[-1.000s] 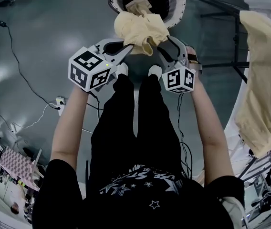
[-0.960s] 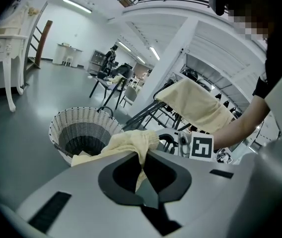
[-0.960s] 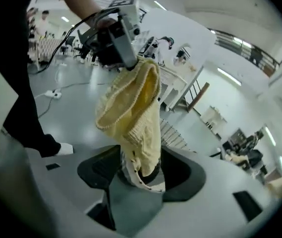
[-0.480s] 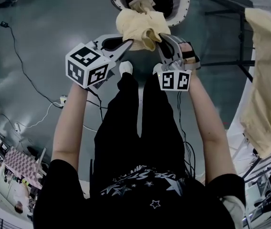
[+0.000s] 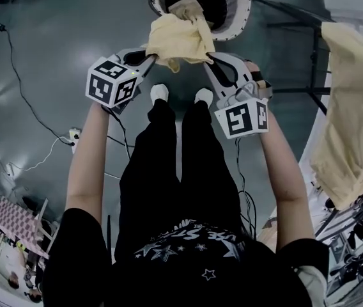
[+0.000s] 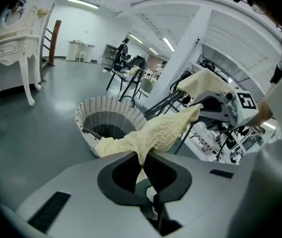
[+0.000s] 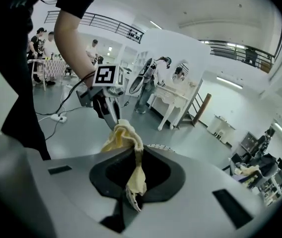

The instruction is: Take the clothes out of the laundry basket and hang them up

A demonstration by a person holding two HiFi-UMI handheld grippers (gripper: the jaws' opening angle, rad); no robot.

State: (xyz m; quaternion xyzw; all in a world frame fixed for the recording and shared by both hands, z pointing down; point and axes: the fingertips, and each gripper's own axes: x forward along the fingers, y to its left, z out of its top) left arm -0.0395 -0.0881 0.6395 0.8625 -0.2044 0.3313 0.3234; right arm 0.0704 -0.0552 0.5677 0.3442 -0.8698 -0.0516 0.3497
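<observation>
A pale yellow garment point(image 5: 178, 38) hangs between my two grippers, just above the round white wicker laundry basket point(image 5: 241, 15). My left gripper point(image 5: 153, 57) is shut on the garment's left edge; in the left gripper view the cloth point(image 6: 156, 133) runs out of the pinched tips point(image 6: 142, 157) toward the right gripper point(image 6: 203, 108). My right gripper point(image 5: 208, 57) holds the right edge. Its jaws are closing, with a fold of cloth point(image 7: 123, 135) pinched between the tips point(image 7: 137, 152). The basket point(image 6: 89, 114) stands on the floor below.
A second yellow garment point(image 5: 351, 107) hangs on a black rack point(image 5: 316, 43) at the right. The person's legs and white shoes point(image 5: 160, 93) are right below the grippers. A cable and power strip point(image 5: 74, 133) lie on the grey floor at the left. A white dressing table point(image 6: 7, 43) stands far left.
The right gripper's jaws have come together on the garment. Both grippers have moved apart, so the bunched cloth now stretches between them over the basket.
</observation>
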